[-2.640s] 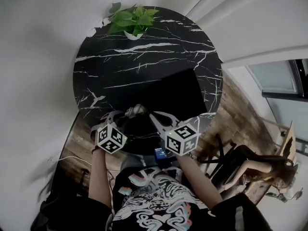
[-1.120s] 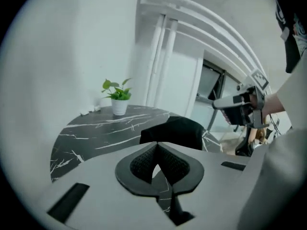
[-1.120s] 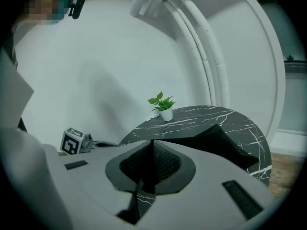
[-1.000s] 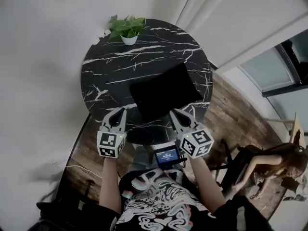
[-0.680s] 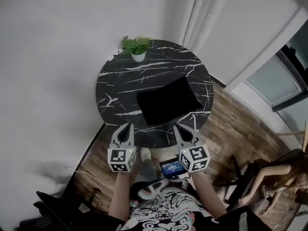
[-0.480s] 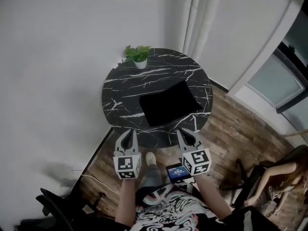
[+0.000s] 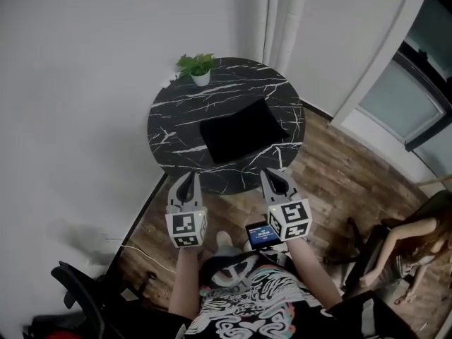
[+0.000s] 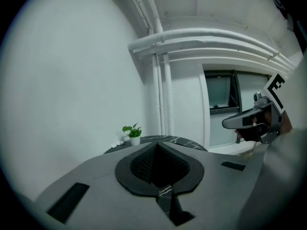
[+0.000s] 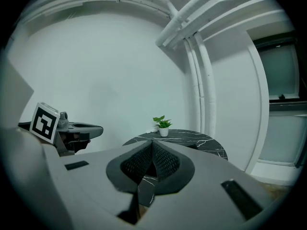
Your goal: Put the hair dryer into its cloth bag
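Note:
A flat black cloth bag [image 7: 241, 130] lies on the round black marble table [image 7: 176, 111]. No hair dryer shows in any view. Both grippers hang over the wooden floor, short of the table's near edge and pointing at it. My left gripper [image 7: 189, 177] is shut with nothing in it, and my right gripper [image 7: 271, 174] is likewise shut and empty. In the left gripper view the closed jaws [image 8: 157, 145] sit below the far table [image 8: 165, 139]. The right gripper view shows shut jaws [image 9: 152, 145] before the table [image 9: 192, 140].
A small potted plant [image 7: 196, 68] stands at the table's far edge. White walls and pipes [image 7: 277, 20] rise behind. A dark chair [image 7: 78, 295] is at lower left, and a seated person [image 7: 417, 242] at right. A small lit screen [image 7: 261, 235] hangs at my chest.
Both grippers have drawn back from the bag's near end and off the table, rising as the view backs away. The table now looks smaller and farther. The bag lies still.

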